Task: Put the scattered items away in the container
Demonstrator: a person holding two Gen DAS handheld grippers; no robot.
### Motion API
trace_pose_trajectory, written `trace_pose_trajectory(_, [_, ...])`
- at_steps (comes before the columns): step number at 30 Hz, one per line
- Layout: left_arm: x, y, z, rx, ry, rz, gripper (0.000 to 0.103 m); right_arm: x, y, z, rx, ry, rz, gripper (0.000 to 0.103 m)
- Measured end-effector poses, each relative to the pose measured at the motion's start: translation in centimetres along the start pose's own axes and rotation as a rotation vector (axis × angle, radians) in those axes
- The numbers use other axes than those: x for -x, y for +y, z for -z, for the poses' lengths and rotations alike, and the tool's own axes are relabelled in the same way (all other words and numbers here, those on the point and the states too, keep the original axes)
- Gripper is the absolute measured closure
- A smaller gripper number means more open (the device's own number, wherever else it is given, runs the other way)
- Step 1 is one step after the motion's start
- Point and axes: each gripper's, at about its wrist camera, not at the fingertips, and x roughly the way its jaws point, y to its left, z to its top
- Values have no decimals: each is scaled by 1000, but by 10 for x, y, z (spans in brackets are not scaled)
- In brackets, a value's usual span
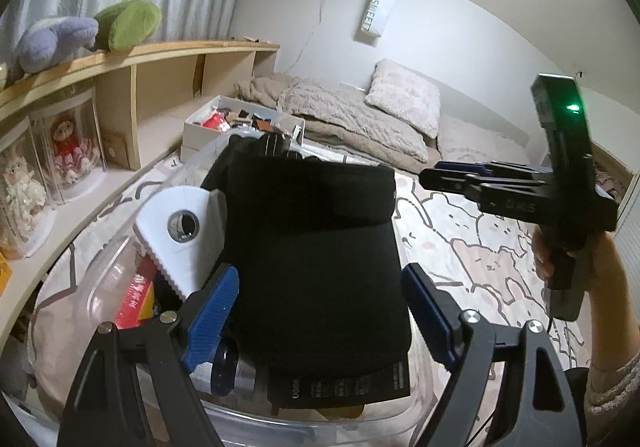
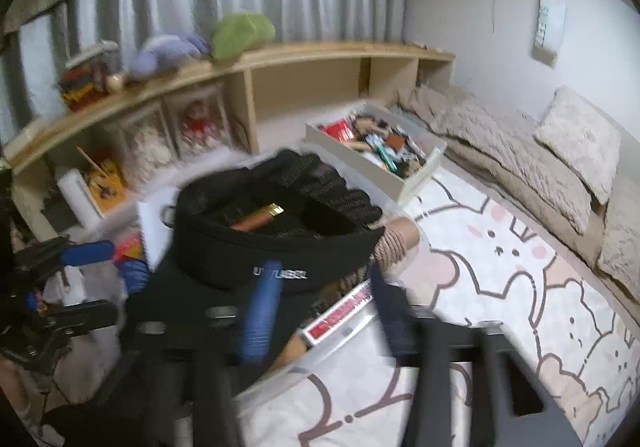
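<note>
Both hand-held grippers, left (image 1: 316,311) and right (image 2: 324,307), stood wide open and empty over the soft, light black cap (image 1: 320,247) resting atop the clear container (image 1: 108,287), best pinched at its stiff brim.

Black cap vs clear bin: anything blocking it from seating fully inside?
Yes. The black cap lies on top of the clear bin's heaped contents: a white tape dispenser at its left and a red box below that. Both grippers, left gripper and right gripper, are open and off it.
</note>
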Motion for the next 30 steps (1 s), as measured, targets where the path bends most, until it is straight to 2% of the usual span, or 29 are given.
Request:
trace_pose_trajectory(1, [2, -1, -1, -1, -4, -3, 19, 6, 3, 0, 0, -18, 1, 16])
trace_pose_trajectory(3, [8, -4, -2, -5, -16, -9, 19, 17, 8, 1, -1, -51, -3, 16])
trace_pose_trajectory(5, [13, -8, -2, -8, -28, -13, 19, 27, 12, 2, -11, -81, -11, 1])
trace_pose_trajectory(6, [16, -10, -3, -10, -35, -14, 19, 33, 14, 3, -18, -105, -15, 0])
trace_pose_trajectory(8, [22, -13, -3, -15, -49, -12, 13, 42, 17, 3, -28, -144, -11, 0])
trace_pose_trajectory(9, [26, -15, -3, -15, -63, -16, 4, 45, 18, 2, -29, -157, -8, 0])
trace_pose_trajectory(10, [30, -17, -3, -16, -78, -23, 0, 48, 18, 2, -32, -170, -4, 0])
trace_pose_trajectory(15, [51, -26, -6, -48, -135, -66, 0, 62, 17, 6, -58, -200, 8, 0])
trace_pose_trajectory(25, [85, -41, -6, -77, -211, -81, 0, 105, 27, 20, -50, -259, 55, 0])
trace_pose_trajectory(30, [96, -47, -2, -78, -223, -85, 0, 125, 38, 31, -35, -280, 97, 0])
